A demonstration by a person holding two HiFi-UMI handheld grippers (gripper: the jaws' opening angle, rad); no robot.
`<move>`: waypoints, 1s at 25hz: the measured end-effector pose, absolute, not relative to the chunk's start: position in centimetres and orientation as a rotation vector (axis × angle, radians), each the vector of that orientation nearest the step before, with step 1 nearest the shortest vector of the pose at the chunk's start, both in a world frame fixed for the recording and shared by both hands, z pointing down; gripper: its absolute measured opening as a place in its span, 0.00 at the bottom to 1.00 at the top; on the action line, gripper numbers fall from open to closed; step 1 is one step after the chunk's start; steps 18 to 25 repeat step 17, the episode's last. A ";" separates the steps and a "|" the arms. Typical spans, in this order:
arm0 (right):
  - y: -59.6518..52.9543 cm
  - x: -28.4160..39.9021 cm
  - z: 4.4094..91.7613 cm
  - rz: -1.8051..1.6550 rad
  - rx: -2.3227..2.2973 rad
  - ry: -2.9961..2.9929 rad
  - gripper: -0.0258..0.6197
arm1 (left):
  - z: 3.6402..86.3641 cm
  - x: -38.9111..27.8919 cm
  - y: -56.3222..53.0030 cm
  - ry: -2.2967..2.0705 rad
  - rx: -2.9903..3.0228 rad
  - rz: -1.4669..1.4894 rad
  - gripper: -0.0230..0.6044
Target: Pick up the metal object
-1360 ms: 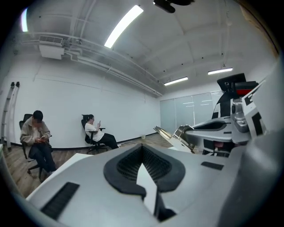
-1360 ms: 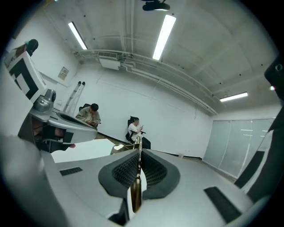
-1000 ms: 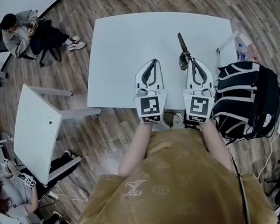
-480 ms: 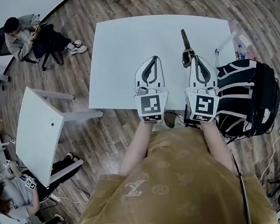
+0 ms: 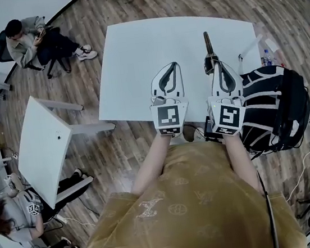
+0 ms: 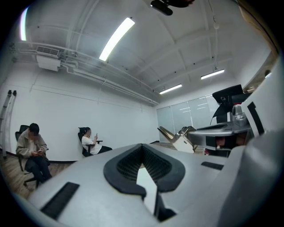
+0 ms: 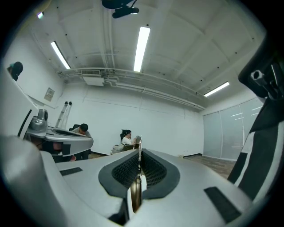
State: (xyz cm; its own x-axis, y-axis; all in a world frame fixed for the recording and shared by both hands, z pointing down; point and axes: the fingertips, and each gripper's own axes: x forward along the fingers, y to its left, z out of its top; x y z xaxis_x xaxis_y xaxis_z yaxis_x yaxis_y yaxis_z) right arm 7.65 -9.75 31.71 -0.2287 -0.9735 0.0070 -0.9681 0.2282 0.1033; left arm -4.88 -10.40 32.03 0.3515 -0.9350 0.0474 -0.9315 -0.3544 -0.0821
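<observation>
- The right gripper (image 5: pixel 216 66) is clenched on a long, slim, grey metal object (image 5: pixel 208 42). In the right gripper view the object (image 7: pixel 137 186) stands edge-on, pinched between the ribbed black pads (image 7: pixel 153 170) of that gripper (image 7: pixel 139 153).
- In the head view the metal object sticks out of the jaw tips toward 12 o'clock, over the right part of the large white rectangular table (image 5: pixel 134 55). Whether its far end touches the tabletop cannot be told.
- The left gripper (image 5: pixel 168 66) hovers just beside the right one, at its 9 o'clock, above the table's near edge. In the left gripper view its jaws are closed together at the tip (image 6: pixel 142 150) with nothing held, and only a white sliver shows below the pads.
- The left gripper view also shows the right gripper at 3 o'clock, with the metal object (image 6: pixel 175 134) jutting from it and tilted upward.
- A black backpack with white stripes (image 5: pixel 277 104) sits at 3 o'clock of the right gripper, off the table's right edge.
- A smaller white table (image 5: pixel 39 147) stands at 9 o'clock on the brown wood-plank floor (image 5: pixel 82 90), well apart from the large table.
- A person in a grey top (image 5: pixel 22 39) sits on a chair at 10 o'clock, far from both tables.
- The person holding the grippers wears a mustard-coloured shirt (image 5: pixel 184 213), which fills the 6 o'clock part of the head view.
</observation>
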 end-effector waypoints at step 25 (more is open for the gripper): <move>-9.3 7.0 31.9 -0.108 1.854 -2.437 0.06 | 32.7 -4.9 -10.0 1.782 -2.553 -0.154 0.05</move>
